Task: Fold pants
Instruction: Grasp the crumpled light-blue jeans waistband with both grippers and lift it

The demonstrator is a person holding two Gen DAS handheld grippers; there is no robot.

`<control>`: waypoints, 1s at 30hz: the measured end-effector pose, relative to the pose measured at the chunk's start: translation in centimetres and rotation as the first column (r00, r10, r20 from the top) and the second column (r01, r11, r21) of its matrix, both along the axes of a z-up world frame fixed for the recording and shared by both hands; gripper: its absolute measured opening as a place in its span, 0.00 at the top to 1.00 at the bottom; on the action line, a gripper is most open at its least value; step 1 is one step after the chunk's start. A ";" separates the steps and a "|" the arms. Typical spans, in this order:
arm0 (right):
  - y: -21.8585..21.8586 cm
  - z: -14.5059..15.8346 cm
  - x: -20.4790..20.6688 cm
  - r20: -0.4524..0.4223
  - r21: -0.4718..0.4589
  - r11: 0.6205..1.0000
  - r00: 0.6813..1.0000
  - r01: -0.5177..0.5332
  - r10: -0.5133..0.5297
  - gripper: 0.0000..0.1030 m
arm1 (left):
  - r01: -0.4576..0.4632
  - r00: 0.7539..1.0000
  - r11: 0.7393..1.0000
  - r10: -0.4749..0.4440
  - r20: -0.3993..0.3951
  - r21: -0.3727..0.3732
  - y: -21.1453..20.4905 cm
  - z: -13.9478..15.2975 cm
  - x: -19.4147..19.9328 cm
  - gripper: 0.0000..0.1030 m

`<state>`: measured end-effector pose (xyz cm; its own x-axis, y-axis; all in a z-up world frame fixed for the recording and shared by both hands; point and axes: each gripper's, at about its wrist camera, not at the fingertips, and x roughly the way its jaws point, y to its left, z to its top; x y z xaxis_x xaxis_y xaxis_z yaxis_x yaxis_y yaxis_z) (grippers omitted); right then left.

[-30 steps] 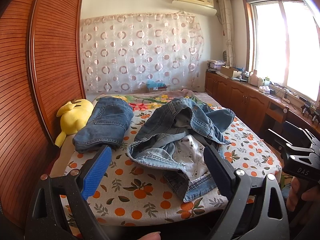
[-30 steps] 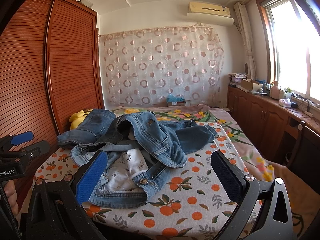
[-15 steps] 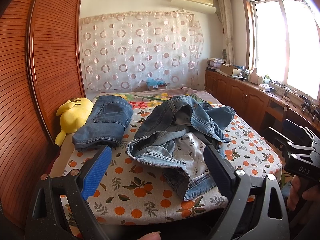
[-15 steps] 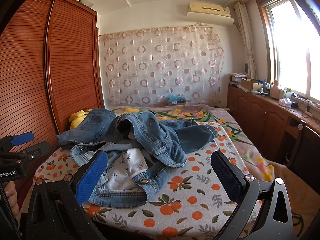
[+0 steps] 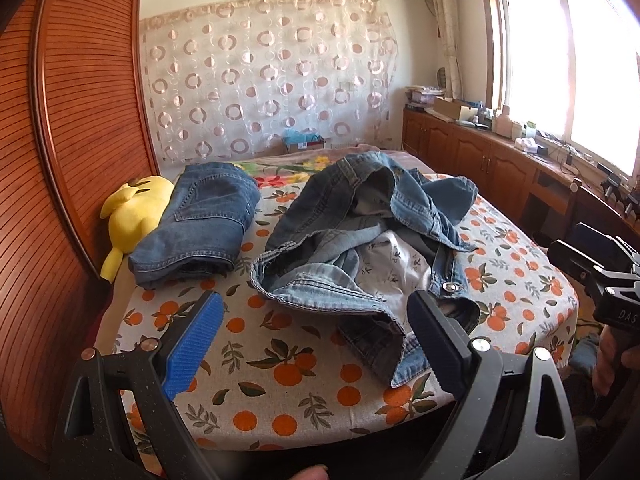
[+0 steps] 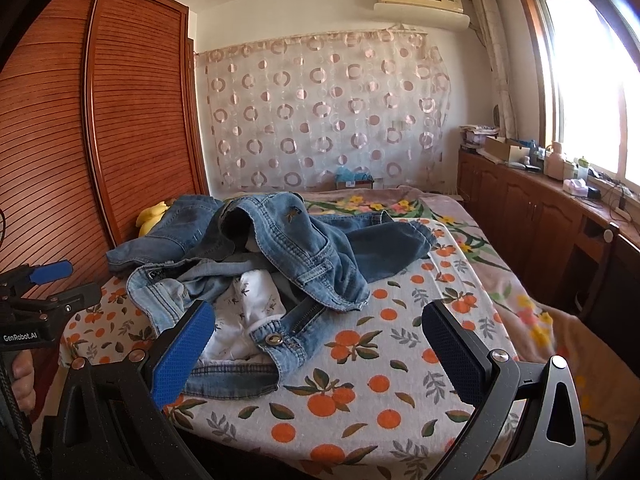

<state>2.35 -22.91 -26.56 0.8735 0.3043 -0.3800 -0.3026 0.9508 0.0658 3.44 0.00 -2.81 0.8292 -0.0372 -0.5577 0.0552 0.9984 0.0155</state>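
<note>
- Since a second ago the left gripper [image 5: 314,322] has edged closer to the bed [image 5: 280,368], so the jeans [image 5: 360,248] loom larger in its view; the right gripper [image 6: 318,330] has barely shifted.
- The jeans lie in a crumpled heap in the middle of the bed, waistband open toward the near edge, white printed lining [image 6: 248,304] showing, snap button [image 6: 275,338] facing up.
- A folded pair [image 5: 200,224] lies just beside the heap, on its left.
- A yellow plush [image 5: 134,216] sits beside the folded pair, against the wardrobe [image 5: 80,120].
- Both grippers hover short of the bed's near edge, touching no cloth.
- Left fingers [image 5: 194,340] spread wide, nothing between them.
- Right fingers [image 6: 182,354] likewise wide apart and empty.
- A hand [image 5: 610,364] holds the right gripper's handle at the edge of the left view.
</note>
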 end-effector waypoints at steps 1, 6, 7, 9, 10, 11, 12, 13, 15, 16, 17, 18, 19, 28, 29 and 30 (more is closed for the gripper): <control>0.0 -0.2 0.3 -0.012 -0.004 1.000 1.000 -0.003 0.003 0.00 | 0.005 1.000 1.000 -0.005 -0.011 -0.001 0.2 -0.3 0.5 0.09; -0.1 -0.9 1.4 -0.047 -0.032 0.999 0.999 -0.006 0.005 0.04 | 0.018 0.998 1.000 -0.017 -0.063 0.015 0.1 -1.9 2.1 0.09; 0.0 -1.1 1.4 -0.059 -0.038 0.999 0.998 -0.013 0.010 0.05 | 0.017 0.997 1.000 -0.015 -0.073 0.023 0.1 -2.2 2.5 0.09; 0.2 -1.4 1.9 -0.084 -0.053 0.998 0.996 -0.025 0.020 0.08 | 0.020 0.995 0.999 -0.017 -0.096 0.031 0.1 -2.9 3.2 0.09; 0.3 -1.7 2.1 -0.096 -0.057 0.998 0.995 -0.035 0.029 0.10 | 0.026 0.995 0.999 -0.023 -0.101 0.028 0.1 -3.0 3.4 0.09; 0.5 -1.9 2.3 -0.111 -0.062 0.997 0.993 -0.047 0.040 0.11 | 0.031 0.994 0.999 -0.029 -0.104 0.019 0.2 -3.2 3.5 0.09; 0.6 -2.0 2.5 -0.120 -0.065 0.996 0.992 -0.055 0.046 0.12 | 0.035 0.994 0.999 -0.034 -0.106 0.010 0.3 -3.2 3.6 0.09; 0.8 -2.2 2.7 -0.133 -0.069 0.995 0.989 -0.066 0.057 0.13 | 0.037 0.994 0.999 -0.036 -0.105 0.000 0.4 -3.3 3.7 0.09; 1.0 -2.4 3.0 -0.157 -0.072 0.994 0.985 -0.085 0.073 0.16 | 0.032 0.995 0.999 -0.034 -0.098 -0.019 0.8 -3.3 4.0 0.09; 1.1 -2.5 3.1 -0.168 -0.072 0.993 0.982 -0.094 0.081 0.17 | 0.031 0.995 0.999 -0.033 -0.096 -0.027 1.0 -3.2 4.1 0.09; 1.3 -2.7 3.2 -0.181 -0.072 0.992 0.979 -0.106 0.091 0.18 | 0.032 0.995 0.999 -0.036 -0.097 -0.042 1.3 -3.2 4.3 0.09; 1.4 -2.7 3.3 -0.189 -0.073 0.991 0.977 -0.113 0.098 0.19 | 0.032 0.994 0.998 -0.036 -0.100 -0.048 1.5 -3.1 4.5 0.09; 1.4 -2.8 3.3 -0.198 -0.073 0.990 0.975 -0.121 0.104 0.21 | 0.026 0.995 0.999 -0.030 -0.099 -0.043 1.7 -3.0 4.8 0.09; 2.2 -3.8 3.9 -0.248 -0.086 0.983 0.959 -0.162 0.136 0.46 | 0.030 0.996 0.999 -0.027 -0.084 0.035 3.1 -2.1 7.3 0.09; 2.2 -3.8 3.7 -0.253 -0.087 0.982 0.958 -0.165 0.139 0.51 | 0.042 0.997 0.999 -0.039 -0.073 0.035 3.2 -2.0 7.5 0.09; 2.4 -4.0 3.9 -0.254 -0.090 0.982 0.957 -0.168 0.141 0.53 | 0.051 0.997 0.998 -0.049 -0.067 0.033 3.4 -1.8 7.8 0.09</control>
